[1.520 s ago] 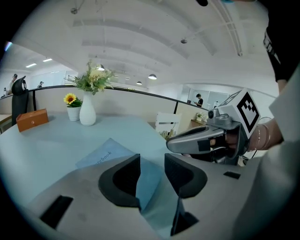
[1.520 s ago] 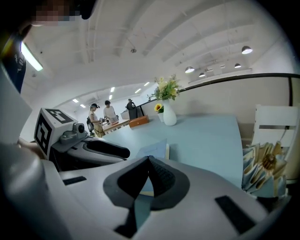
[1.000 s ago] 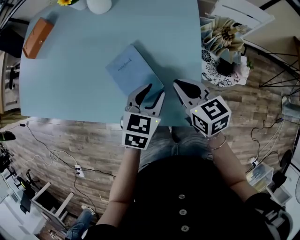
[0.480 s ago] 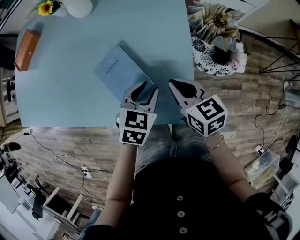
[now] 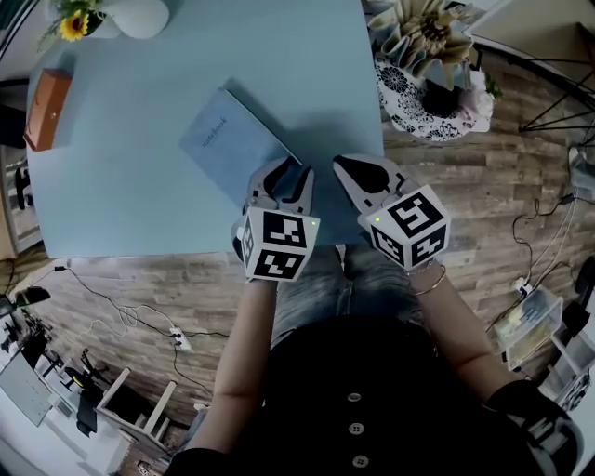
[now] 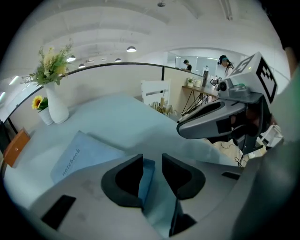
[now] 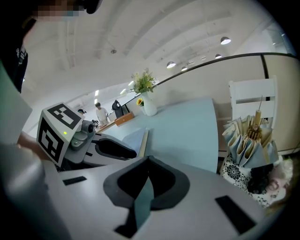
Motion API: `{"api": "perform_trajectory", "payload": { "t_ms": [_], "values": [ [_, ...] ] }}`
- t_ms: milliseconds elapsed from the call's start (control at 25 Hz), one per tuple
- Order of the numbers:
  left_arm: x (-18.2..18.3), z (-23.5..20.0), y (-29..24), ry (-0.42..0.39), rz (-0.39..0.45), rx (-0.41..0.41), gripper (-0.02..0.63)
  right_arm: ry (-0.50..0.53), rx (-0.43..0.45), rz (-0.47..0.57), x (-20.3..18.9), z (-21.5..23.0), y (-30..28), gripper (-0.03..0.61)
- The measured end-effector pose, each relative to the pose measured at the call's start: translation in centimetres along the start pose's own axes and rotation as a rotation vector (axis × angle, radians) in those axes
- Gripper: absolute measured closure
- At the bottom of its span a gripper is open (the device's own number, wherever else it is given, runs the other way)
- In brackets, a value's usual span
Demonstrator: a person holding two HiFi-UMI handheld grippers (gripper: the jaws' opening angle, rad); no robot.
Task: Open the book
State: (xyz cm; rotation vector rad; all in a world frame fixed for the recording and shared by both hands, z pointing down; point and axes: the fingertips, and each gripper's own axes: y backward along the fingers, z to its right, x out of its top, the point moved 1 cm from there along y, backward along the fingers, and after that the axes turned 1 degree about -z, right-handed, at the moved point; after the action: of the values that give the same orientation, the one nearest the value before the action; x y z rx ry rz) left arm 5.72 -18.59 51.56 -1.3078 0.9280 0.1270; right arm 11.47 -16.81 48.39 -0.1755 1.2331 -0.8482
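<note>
A pale blue notebook lies shut and skewed on the light blue table. My left gripper is over its near corner. In the left gripper view the book runs up to the left, and its corner sits between the left gripper jaws. The jaws have just been closing; the corner lies against the left pad with a gap to the right pad. My right gripper hovers beside it to the right of the book, shut and empty. The right gripper view shows the right gripper closed and the book to the left.
An orange box and a white vase with flowers stand at the table's far left. A paper fan ornament on a patterned stand sits off the table's right edge. The near table edge borders wooden floor with cables.
Both grippers have sunk a little toward the book's near corner. The left gripper has rolled slightly and its jaws have narrowed around the corner.
</note>
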Motion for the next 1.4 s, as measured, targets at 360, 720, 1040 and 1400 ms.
{"api": "perform_trajectory", "payload": {
  "t_ms": [360,720,1040,1400],
  "values": [
    [-1.0,-0.2,-1.2,-0.032,-0.051,0.04,0.501,-0.017,0.006,-0.004,-1.0,-0.1,0.1,0.577],
    [-1.1,-0.6,-1.5,-0.082,-0.07,0.092,0.531,-0.036,0.001,-0.004,-1.7,0.2,0.4,0.577],
    [-1.0,-0.3,-1.6,-0.097,-0.062,0.126,0.528,-0.04,0.01,0.0,-1.9,0.3,0.8,0.577],
    [-1.1,-0.4,-1.9,-0.138,-0.082,0.163,0.528,-0.034,0.024,0.002,-1.8,-0.1,0.5,0.577]
  ]
}}
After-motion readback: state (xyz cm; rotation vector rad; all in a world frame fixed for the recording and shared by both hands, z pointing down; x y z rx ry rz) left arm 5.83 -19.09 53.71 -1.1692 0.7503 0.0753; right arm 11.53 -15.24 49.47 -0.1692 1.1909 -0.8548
